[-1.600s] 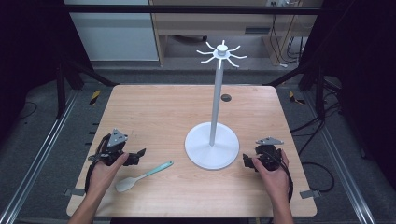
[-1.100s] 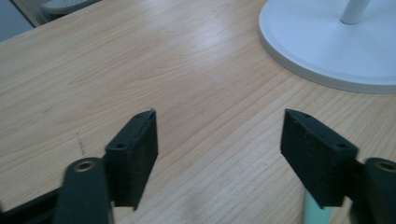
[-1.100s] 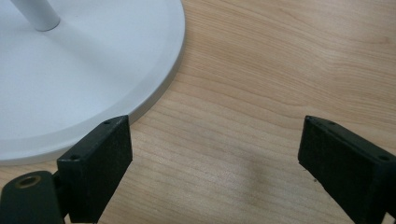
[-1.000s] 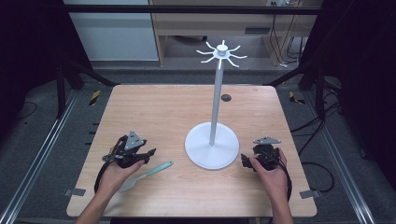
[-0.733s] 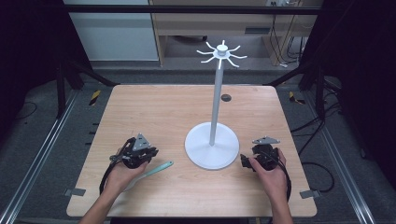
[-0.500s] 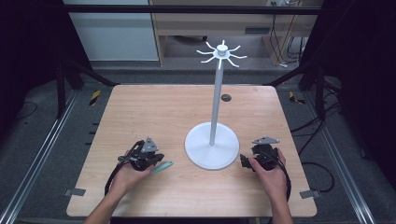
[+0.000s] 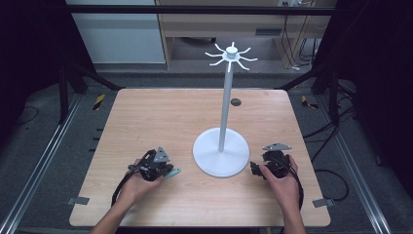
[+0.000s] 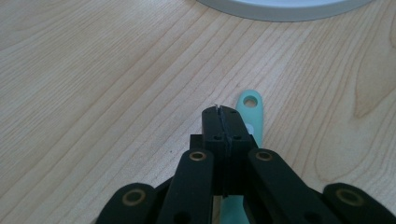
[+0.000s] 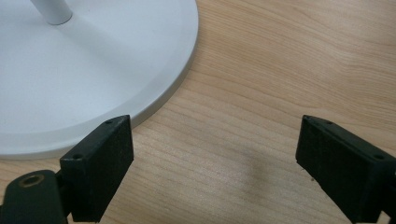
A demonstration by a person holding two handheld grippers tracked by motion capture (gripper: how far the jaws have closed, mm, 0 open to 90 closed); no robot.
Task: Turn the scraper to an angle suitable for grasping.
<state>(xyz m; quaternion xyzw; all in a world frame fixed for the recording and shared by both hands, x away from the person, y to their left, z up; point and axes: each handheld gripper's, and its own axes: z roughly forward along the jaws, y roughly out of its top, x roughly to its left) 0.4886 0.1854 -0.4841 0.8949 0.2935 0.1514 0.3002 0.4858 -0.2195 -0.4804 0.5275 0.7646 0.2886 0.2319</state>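
A pale teal spoon [image 7: 173, 172] lies on the wooden table [image 7: 160, 117], left of the white stand's round base [image 7: 221, 157]. My left gripper [image 7: 164, 170] sits low over the spoon and covers most of it. In the left gripper view its jaws have just closed and the left gripper [image 8: 223, 114] is shut, pads meeting. The spoon handle [image 8: 251, 105], with a hole at its end, runs beneath and just right of them. My right gripper [image 7: 253, 168] rests right of the base. The right gripper [image 9: 212, 135] is open over bare wood, beside the base rim [image 9: 177, 88].
The stand's thin pole [image 7: 224, 105] rises to a hub of spokes [image 7: 231, 52]. A small dark round spot [image 7: 235, 102] marks the table behind it. Metal rails and cables run along both sides of the table.
My left hand moved right and down onto the spoon, hiding its bowl and most of its handle, and the jaws closed. The right hand kept still.
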